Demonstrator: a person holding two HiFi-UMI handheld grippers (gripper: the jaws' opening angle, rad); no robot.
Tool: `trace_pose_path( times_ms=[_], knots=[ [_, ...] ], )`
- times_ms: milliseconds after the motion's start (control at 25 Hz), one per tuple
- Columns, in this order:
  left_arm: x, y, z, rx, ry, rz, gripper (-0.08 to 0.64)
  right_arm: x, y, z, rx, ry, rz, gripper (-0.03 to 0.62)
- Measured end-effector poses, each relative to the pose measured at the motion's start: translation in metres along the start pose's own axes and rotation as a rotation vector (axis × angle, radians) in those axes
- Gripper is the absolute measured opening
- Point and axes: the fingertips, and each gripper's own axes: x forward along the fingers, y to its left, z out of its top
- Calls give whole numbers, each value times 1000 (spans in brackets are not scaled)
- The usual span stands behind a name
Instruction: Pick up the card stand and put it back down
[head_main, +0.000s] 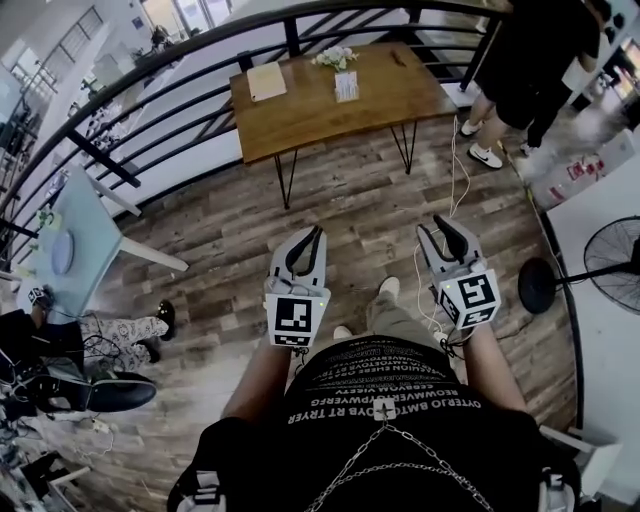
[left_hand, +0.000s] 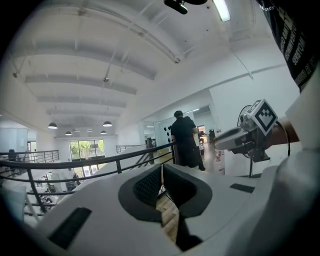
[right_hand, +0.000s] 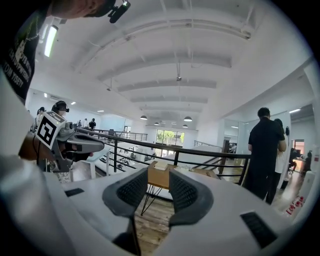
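Observation:
The card stand (head_main: 346, 86), a small upright white card, stands on the wooden table (head_main: 300, 115) far ahead of me, beside a bunch of pale flowers (head_main: 335, 58) and a tan book (head_main: 266, 80). Both grippers hang in the air over the plank floor, well short of the table. My left gripper (head_main: 316, 233) (left_hand: 161, 168) has its pads together with nothing between them. My right gripper (head_main: 441, 224) (right_hand: 158, 174) stands open and empty; through its gap I see the table (right_hand: 157, 179).
A black railing (head_main: 200, 75) curves behind the table. A person in black (head_main: 530, 60) stands at its right end. A standing fan (head_main: 600, 270) and white counter are at right, a pale table (head_main: 70, 250) and a seated person's legs at left. A white cable (head_main: 455, 170) runs across the floor.

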Motion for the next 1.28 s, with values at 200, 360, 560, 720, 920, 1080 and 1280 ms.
trace_pose_path(
  times_ms=[200,360,560,720,920,1080,1280],
  knots=[
    [13,22,-13,-2,33,42,35,25,-7,-1,-3,-10,16,144],
    [26,31,-9,-4,46,52,35,42,-21,-1,25,-12,27,144],
    [47,40,0,4,55,59,35,69,-32,2,43,-14,59,144],
    [68,43,-2,-3,54,56,35,86,-42,-4,42,-4,76,144],
    [103,42,-5,-11,71,38,35,109,-67,-7,54,9,79,144],
    [131,47,1,-9,66,32,35,128,-87,-1,42,12,82,144],
    [161,50,6,-18,63,47,35,142,-112,5,29,1,87,144]
  ],
)
